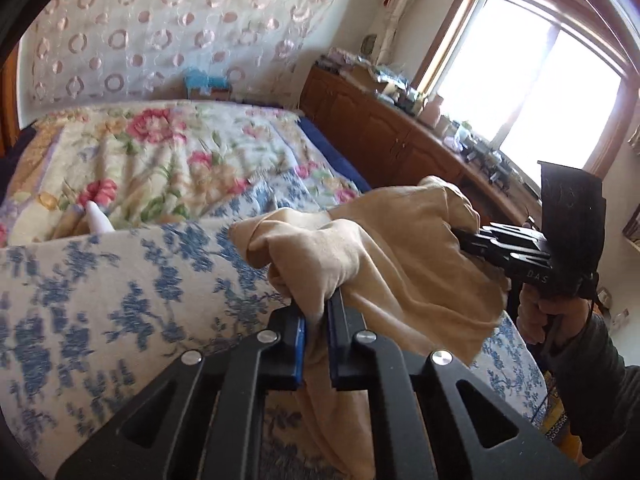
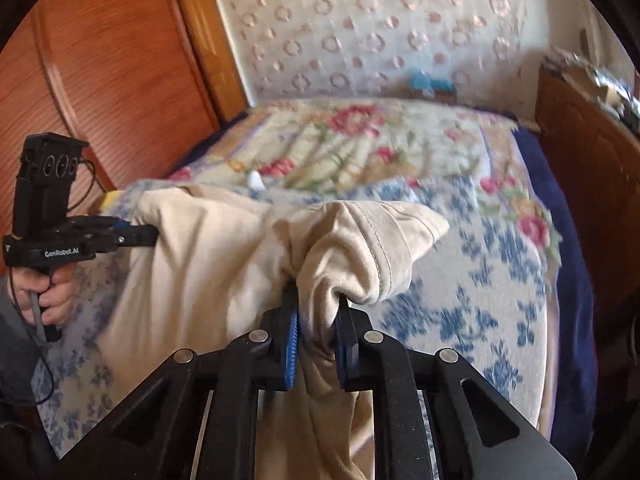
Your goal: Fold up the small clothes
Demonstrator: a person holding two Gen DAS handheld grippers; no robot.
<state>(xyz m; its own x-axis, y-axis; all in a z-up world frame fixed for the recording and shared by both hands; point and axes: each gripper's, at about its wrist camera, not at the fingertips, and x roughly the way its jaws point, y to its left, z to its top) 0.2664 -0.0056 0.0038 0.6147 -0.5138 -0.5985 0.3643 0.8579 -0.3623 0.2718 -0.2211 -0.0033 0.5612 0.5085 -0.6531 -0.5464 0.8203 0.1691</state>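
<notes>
A cream-coloured garment [image 1: 384, 248] hangs bunched between both grippers above the bed. In the left wrist view my left gripper [image 1: 318, 312] is shut on a fold of its cloth, which spills down between the blue pads. To the right, my right gripper [image 1: 460, 236] bites the garment's other end, a hand around its handle. In the right wrist view my right gripper [image 2: 318, 312] is shut on a twisted bundle of the garment [image 2: 208, 264], seam showing. The left gripper [image 2: 154, 236] grips the garment's far left edge.
A bed with a blue-flowered cover [image 1: 100, 288] and a pink-rose quilt [image 1: 160, 152] lies below. A small white object [image 1: 98, 220] rests on the quilt. Wooden cabinets [image 1: 380, 128] with clutter run under a bright window [image 1: 540, 92]. A wooden wardrobe [image 2: 100, 80] stands at left.
</notes>
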